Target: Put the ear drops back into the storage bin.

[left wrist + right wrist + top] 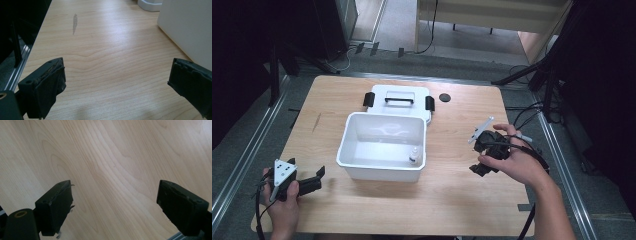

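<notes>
Left gripper (314,181) held low near the front left corner of the pale wood-grain table (452,200), jaws spread wide with nothing between them; confirmed in the left gripper view, where the black padded jaws frame bare tabletop and the pad on one shows fraying. Right gripper (484,155) held near the right edge, tilted, jaws likewise parted and empty over bare wood in the right gripper view. Between the two, at the table's middle, an open white rectangular plastic bin (349,147), its near wall just beside the left gripper and visible as a white face (190,27) in the left gripper view. Inside the bin, standing at the front right corner, a small clear bottle with a white cap (413,154), upright as far as can be told, close against the walls. Behind the bin and touching or nearly touching it, a flat white lid with a black handle and two black side latches (399,100); beyond that, a small dark round disc (444,97) lying apart. Risks judged from this layout: bottle tucked in a corner, so little room for a jaw on the wall side; likely tipping or sliding if nudged. Light bin liable to shift if struck on its rim by a descending jaw. Trailing cable on the right could drag.
</notes>
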The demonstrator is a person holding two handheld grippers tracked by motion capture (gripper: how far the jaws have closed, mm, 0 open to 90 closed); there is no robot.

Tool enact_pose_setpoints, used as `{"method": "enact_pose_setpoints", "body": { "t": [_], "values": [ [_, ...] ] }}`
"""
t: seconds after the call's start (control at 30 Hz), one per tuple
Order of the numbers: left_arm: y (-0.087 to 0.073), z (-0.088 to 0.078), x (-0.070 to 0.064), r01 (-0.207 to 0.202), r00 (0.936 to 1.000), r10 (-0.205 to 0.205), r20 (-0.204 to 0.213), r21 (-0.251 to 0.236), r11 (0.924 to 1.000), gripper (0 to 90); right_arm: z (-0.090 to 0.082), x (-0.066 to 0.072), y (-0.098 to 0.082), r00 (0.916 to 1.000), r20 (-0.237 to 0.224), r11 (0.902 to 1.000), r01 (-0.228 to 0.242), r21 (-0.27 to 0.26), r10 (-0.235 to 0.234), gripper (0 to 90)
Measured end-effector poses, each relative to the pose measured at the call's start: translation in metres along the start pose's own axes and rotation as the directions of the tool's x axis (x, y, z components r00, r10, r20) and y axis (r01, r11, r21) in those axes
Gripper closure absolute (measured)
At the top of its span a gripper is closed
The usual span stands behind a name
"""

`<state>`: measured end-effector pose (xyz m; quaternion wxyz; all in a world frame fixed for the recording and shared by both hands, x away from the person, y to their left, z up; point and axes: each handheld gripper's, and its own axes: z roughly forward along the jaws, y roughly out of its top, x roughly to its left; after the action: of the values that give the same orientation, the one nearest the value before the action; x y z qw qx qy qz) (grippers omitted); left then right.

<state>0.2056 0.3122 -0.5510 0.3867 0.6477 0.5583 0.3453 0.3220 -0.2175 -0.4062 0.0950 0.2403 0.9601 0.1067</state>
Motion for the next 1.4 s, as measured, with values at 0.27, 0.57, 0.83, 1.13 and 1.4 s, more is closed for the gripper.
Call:
{"method": "enact_pose_setpoints", "body": {
  "t": [0.27,0.57,0.83,1.13,1.4],
  "values": [
    [0.000,0.000,0.000,-0.005,1.0000,0.005,0.000,0.002,1.0000,1.4,0.016,0.002,-0.036,0.9982,-0.013,0.9982,-0.058,-0.012,0.058,13.3],
    [0.000,0.000,-0.001,-0.005,1.0000,0.005,-0.002,0.002,1.0000,1.4,0.031,0.007,-0.068,0.9926,-0.024,0.9913,-0.121,-0.052,0.119,13.3],
    [0.000,0.000,-0.001,-0.009,1.0000,0.009,-0.003,0.002,1.0000,1.4,0.048,0.014,-0.097,0.9782,-0.028,0.9583,-0.207,-0.197,0.206,15.3],
    [0.000,0.000,-0.001,-0.010,0.9999,0.010,-0.007,0.002,0.9999,1.4,0.068,0.021,-0.140,0.9195,-0.041,0.7889,-0.358,-0.500,0.391,18.9],
    [0.000,0.000,-0.002,-0.018,0.9998,0.018,-0.011,0.003,0.9998,1.4,0.083,0.028,-0.178,0.8403,-0.063,0.6163,-0.444,-0.651,0.539,17.7]
  ]
}}
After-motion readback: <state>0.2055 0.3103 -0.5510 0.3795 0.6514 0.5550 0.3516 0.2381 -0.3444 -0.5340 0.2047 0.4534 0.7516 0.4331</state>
